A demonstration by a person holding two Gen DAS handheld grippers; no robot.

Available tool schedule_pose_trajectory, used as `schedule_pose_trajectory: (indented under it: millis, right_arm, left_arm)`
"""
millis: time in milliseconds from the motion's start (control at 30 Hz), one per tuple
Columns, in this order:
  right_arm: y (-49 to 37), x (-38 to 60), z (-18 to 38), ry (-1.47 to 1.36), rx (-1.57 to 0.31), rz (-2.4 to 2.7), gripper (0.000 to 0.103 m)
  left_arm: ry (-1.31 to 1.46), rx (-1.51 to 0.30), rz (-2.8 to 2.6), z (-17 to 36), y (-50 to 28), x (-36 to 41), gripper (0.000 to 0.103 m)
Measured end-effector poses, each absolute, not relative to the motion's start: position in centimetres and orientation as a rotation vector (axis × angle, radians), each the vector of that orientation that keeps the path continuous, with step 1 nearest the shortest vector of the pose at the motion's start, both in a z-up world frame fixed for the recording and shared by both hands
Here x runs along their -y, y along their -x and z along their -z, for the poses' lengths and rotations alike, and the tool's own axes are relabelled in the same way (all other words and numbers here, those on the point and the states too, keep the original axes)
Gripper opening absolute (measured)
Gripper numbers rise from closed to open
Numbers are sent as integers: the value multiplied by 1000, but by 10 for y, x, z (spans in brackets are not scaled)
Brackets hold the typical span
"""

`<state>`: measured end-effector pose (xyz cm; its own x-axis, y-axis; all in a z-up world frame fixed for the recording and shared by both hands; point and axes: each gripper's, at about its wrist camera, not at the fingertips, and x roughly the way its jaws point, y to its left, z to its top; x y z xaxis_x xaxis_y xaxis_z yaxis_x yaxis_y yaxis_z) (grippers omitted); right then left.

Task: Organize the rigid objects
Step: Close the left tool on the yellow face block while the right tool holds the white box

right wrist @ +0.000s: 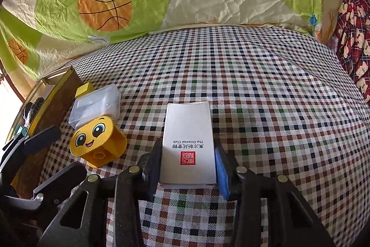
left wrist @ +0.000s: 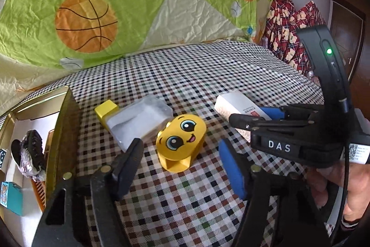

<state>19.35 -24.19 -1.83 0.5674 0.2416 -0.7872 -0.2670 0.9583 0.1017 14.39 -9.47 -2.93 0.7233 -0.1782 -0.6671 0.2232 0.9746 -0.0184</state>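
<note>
A yellow smiley-face block [left wrist: 181, 142] lies on the checked cloth, just ahead of my open left gripper [left wrist: 182, 166]; its fingers stand on either side, apart from it. It also shows in the right wrist view [right wrist: 98, 140]. My right gripper [right wrist: 188, 168] is shut on a white box with a red seal [right wrist: 188, 145], seen from the left wrist too [left wrist: 240, 108]. Behind the block lie a clear plastic case [left wrist: 141, 122] and a small yellow cube [left wrist: 106, 109].
A wooden box [left wrist: 63, 131] at the left holds a sequined item [left wrist: 29, 154] and a teal block [left wrist: 10, 198]. A green basketball quilt [left wrist: 115, 4] rises behind the cloth. Red patterned fabric [left wrist: 291, 34] lies at the far right.
</note>
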Motion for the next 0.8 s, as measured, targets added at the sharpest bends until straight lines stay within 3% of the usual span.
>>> schedule_pose_trajectory:
  millis: [67, 300, 367, 800]
  right_arm:
    - [-194, 245, 19, 11, -920, -290, 43]
    - [-195, 244, 19, 17, -925, -282, 43]
    - [-195, 243, 19, 22, -925, -280, 43]
    - [-197, 240, 19, 64, -929, -256, 43]
  left_arm:
    - [-77, -759, 231, 32, -150, 100, 57]
    - [-75, -794, 250, 37, -164, 106, 57]
    - [-63, -811, 261, 39, -168, 105, 51]
    - [-44, -812, 267, 40, -171, 104, 50]
